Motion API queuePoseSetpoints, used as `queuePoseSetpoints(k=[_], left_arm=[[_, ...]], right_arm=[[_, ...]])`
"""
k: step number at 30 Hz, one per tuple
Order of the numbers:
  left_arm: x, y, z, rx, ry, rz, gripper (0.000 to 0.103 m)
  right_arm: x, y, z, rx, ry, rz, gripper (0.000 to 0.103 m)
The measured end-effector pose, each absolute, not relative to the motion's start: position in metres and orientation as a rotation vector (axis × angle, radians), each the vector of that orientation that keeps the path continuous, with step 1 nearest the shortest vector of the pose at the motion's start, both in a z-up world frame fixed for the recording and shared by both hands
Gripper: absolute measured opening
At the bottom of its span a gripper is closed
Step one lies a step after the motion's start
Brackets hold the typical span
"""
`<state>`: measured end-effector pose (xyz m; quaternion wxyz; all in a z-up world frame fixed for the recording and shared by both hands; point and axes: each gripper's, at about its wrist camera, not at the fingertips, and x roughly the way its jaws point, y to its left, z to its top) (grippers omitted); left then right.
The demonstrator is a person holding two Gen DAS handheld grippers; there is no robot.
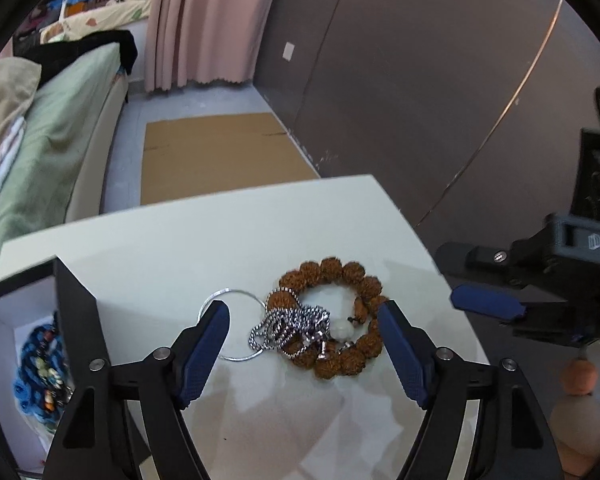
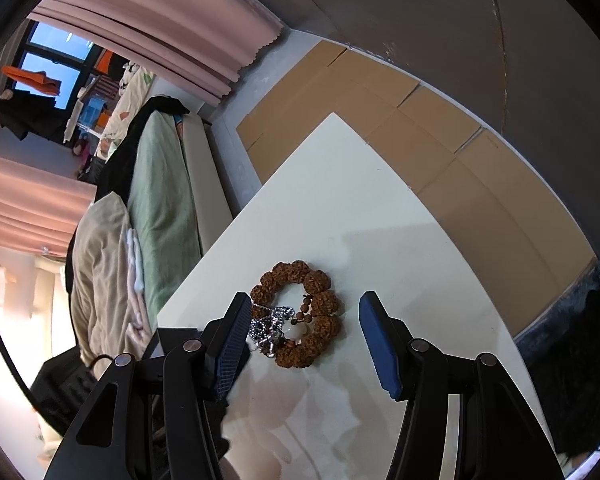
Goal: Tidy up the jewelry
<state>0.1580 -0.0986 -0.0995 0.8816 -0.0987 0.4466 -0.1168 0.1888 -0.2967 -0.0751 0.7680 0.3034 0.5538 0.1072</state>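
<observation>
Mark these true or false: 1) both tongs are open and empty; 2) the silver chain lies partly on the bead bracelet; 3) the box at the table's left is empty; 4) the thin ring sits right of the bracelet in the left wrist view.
1. True. Left tongs and right tongs hold nothing.
2. True. The silver chain overlaps the bead bracelet.
3. False. The box holds blue beaded jewelry.
4. False. The thin ring lies left of the bracelet.
</observation>
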Motion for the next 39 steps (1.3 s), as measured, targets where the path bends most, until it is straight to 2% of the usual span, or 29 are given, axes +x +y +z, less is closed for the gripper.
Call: queuePoseSetpoints(k=[1, 3, 5, 7, 9, 11, 24, 33, 39], left_arm=[[0.159, -0.100, -0.103, -0.196, 0.938, -0.231, 0.075], [0.160, -0.104, -0.108, -0.176, 0.943, -0.222, 0.065], [0.162, -0.107, -0.111, -0.168, 0.955, -0.228, 0.044], [0.162, -0.109, -0.115, -0.149, 0.969, -0.216, 0.026], [0.160, -0.108, -0.113, -0.140, 0.954, -0.207, 0.016], [0.160, -0.105, -0.110, -0.148, 0.955, -0.212, 0.002], [0.141, -0.073, -0.083, -0.226, 0.883, -0.169, 0.002], [0.115, -0.035, -0.052, -0.348, 0.797, -0.141, 0.002], [0.100, -0.015, -0.039, -0.391, 0.754, -0.121, 0.002]], right_arm=[[0.189, -0.297, -0.075, 0.658, 1.203, 0.234, 0.057], [0.189, -0.297, -0.075, 0.660, 1.205, 0.237, 0.057], [0.190, -0.300, -0.076, 0.660, 1.206, 0.239, 0.057], [0.189, -0.300, -0.076, 0.660, 1.211, 0.237, 0.057], [0.188, -0.301, -0.077, 0.661, 1.216, 0.235, 0.057], [0.189, -0.302, -0.077, 0.659, 1.217, 0.233, 0.057], [0.181, -0.291, -0.078, 0.582, 1.245, 0.243, 0.057], [0.188, -0.263, -0.096, 0.388, 1.297, 0.188, 0.057], [0.188, -0.253, -0.100, 0.317, 1.260, 0.145, 0.057]])
